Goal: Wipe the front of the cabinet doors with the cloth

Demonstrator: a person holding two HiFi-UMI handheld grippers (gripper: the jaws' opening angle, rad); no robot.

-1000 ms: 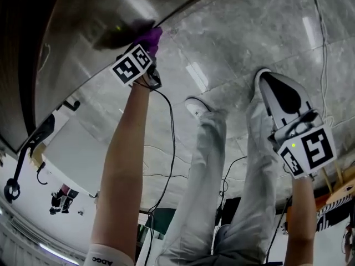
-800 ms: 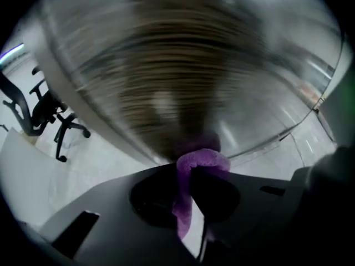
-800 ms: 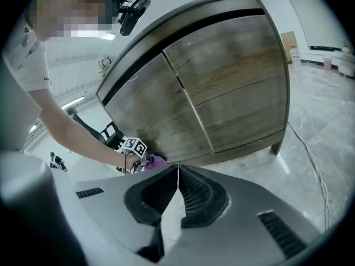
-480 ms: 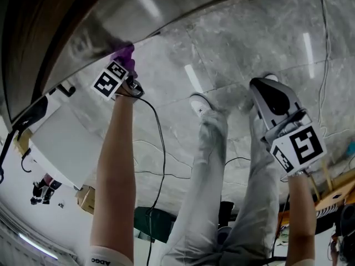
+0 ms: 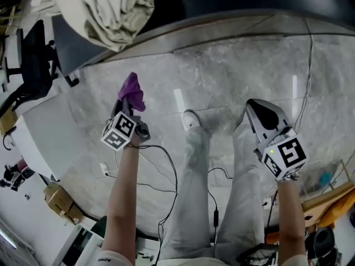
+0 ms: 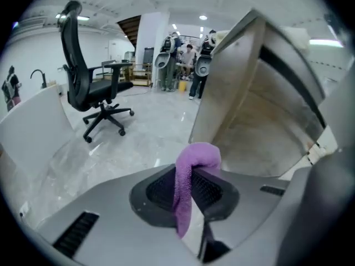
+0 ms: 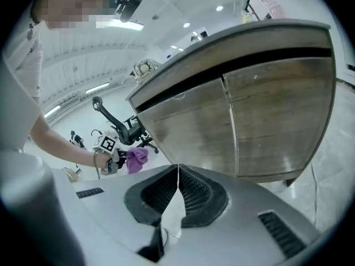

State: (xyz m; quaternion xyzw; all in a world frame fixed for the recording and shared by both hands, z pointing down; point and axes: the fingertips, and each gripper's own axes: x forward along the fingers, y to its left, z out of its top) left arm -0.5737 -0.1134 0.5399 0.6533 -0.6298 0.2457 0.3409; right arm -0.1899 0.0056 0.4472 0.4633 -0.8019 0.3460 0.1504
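Left gripper view puts the purple cloth (image 6: 191,182) right in front of you: it is pinched between the two jaws of your left gripper (image 6: 189,197), one fold bulging above the tips and a tail hanging down between the ribbed pads. In the head view the cloth (image 5: 132,91) is held out over the floor, near the cabinet but apart from it. Right gripper view shows the wood-grain cabinet doors (image 7: 260,121), two panels meeting at a thin upright seam under a dark gap and a grey top edge, with the cloth off to their left and not touching them.

The floor (image 5: 233,76) is glossy grey stone tile with ceiling lights reflected in it, and black cables (image 5: 166,165) trail across it beside your legs. A heap of beige fabric (image 5: 113,7) lies on top of the cabinet. Beyond the cabinet corner stand a black office chair (image 6: 89,87), a low white wall and a group of people (image 6: 188,65) at the far end of a bright, white room.

Your right gripper (image 7: 178,173) has its jaws pressed together with nothing between them, held low and well apart from the left.

Each gripper's cube carries black-and-white square markers. The print on the white band at your left arm is too small to read.
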